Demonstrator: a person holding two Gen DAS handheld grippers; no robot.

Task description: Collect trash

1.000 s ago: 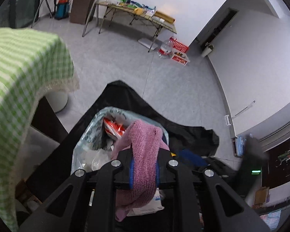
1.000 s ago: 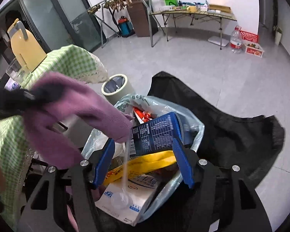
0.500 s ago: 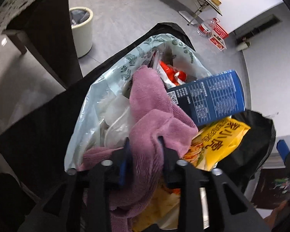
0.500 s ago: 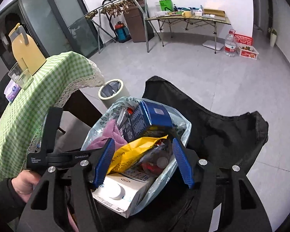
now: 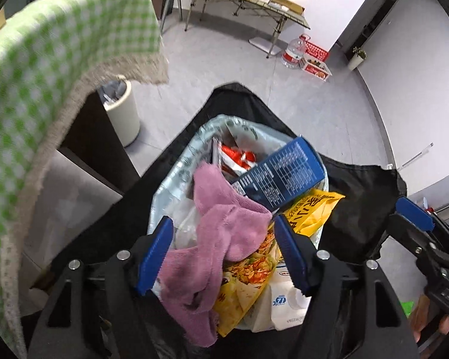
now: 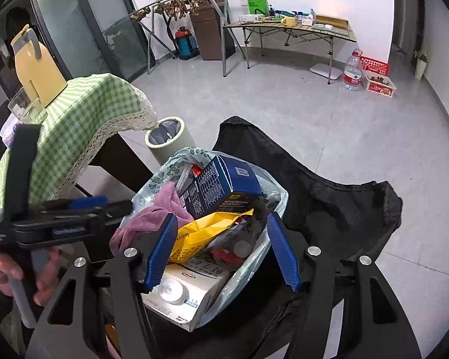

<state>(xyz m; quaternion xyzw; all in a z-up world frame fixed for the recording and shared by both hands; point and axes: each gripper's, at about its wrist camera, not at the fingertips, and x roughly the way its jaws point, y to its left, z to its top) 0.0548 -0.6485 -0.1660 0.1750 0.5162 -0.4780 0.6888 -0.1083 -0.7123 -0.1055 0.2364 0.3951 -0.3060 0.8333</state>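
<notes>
Trash bag, pale translucent plastic with a leaf print (image 5: 176,176), sits open and overfilled inside a black fabric bag (image 5: 362,197) spread on the grey floor. Beside it: table under a green-and-white checked cloth with lace edging (image 6: 83,113), its overhang close above the bag's left rim; a yellow jug (image 6: 34,65) stands on top. Round beige waste bin (image 6: 167,140) just behind the bag, under the cloth corner. Folding table with clutter (image 6: 290,27) well apart at the far wall.

Contents, large to small: white milk carton with round cap (image 6: 182,293), front; blue printed carton (image 5: 281,176), tilted on top; yellow snack packet (image 5: 311,212) under it; mauve towel-like cloth (image 5: 224,233), draped over the near-left rim.

Left gripper (image 5: 224,239): jaws have just been opening; blue pads stand either side of the cloth, clear of it, cloth released. A hand (image 6: 3,272) holds its grip. Right gripper (image 6: 218,239): fingers spread wide over the packet and carton, pressing on nothing.
</notes>
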